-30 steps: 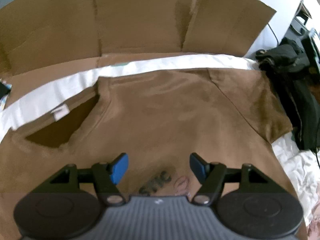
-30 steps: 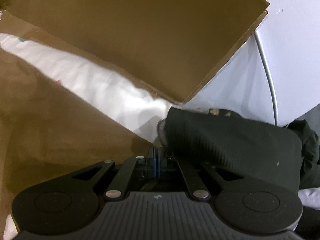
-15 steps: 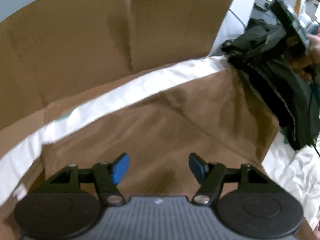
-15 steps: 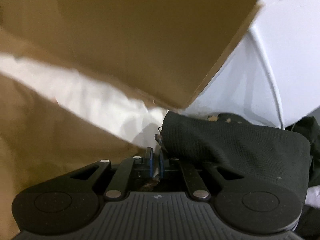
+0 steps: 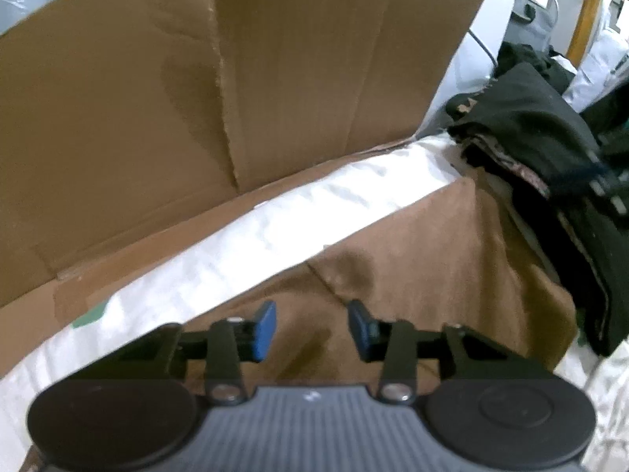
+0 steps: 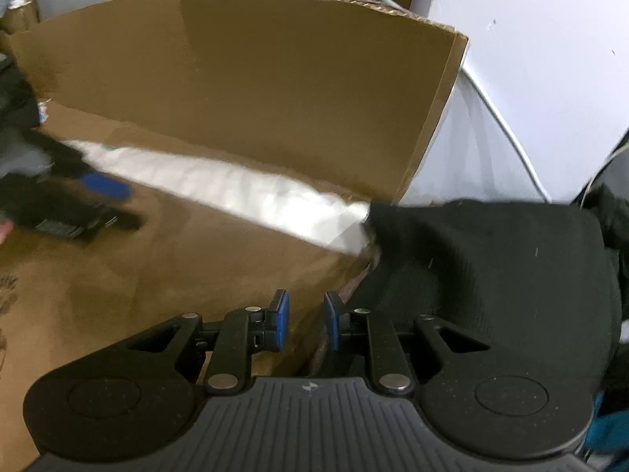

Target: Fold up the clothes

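A: Cardboard (image 5: 243, 90) stands opened flat behind the white sheet (image 5: 243, 244); what lies on it?
B: The brown shirt (image 5: 432, 259), spread out. Left gripper (image 5: 310, 328) hovers above, jaws apart, empty.
A: Right gripper (image 6: 304, 320)?
B: Jaws slightly apart. Its view alone shows a wall cable (image 6: 507, 133) above the dark clothes (image 6: 491, 271).

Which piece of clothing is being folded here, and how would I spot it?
Start at the big cardboard sheet standing at the back, then drop to the white bedsheet before it. The brown T-shirt lies spread flat on that sheet; unlike the black clothes heaped beside it, it is tan-brown and laid flat.
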{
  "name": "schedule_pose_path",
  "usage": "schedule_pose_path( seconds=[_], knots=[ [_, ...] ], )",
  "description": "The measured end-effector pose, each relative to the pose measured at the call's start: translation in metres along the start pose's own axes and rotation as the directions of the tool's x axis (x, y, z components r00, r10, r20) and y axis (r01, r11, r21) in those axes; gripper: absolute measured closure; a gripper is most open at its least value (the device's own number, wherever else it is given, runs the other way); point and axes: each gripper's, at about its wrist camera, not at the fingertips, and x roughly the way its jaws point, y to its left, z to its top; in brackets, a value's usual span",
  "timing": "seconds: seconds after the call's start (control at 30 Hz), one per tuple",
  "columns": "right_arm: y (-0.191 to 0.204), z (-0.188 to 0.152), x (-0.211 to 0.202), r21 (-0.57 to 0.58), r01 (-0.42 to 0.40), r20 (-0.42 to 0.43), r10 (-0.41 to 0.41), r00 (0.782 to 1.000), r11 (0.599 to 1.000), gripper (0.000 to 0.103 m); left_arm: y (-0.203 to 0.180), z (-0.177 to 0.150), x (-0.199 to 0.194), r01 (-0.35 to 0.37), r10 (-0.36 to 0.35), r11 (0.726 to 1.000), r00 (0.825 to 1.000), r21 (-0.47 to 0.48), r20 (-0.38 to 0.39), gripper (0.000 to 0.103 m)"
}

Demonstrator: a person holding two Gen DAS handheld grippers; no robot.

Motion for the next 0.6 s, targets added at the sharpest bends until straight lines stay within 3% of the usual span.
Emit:
schedule_pose_path(
  seconds=[0.1, 0.3, 0.6],
  knots=[
    [0.012, -0.023, -0.012, -0.017, -0.006, -0.01, 0.006, 1.0, 1.0, 0.076, -0.003, 0.006, 0.011, 0.004, -0.004, 1.0, 1.0, 0.006, -0.013, 0.064],
    [0.036, -0.06, -0.025, -0.069, -0.02, -0.035, 0.018, 0.999, 0.997, 0.063, -0.008, 0.017, 0.032, 0.013, -0.012, 1.0, 0.999, 0.018, -0.04, 0.065],
    [0.065, -0.081, -0.004, -0.163, 0.037, -0.048, -0.045, 0.998, 0.986, 0.058, -0.009, 0.028, 0.048, 0.007, -0.006, 1.0, 0.998, 0.011, -0.068, 0.063]
  ],
)
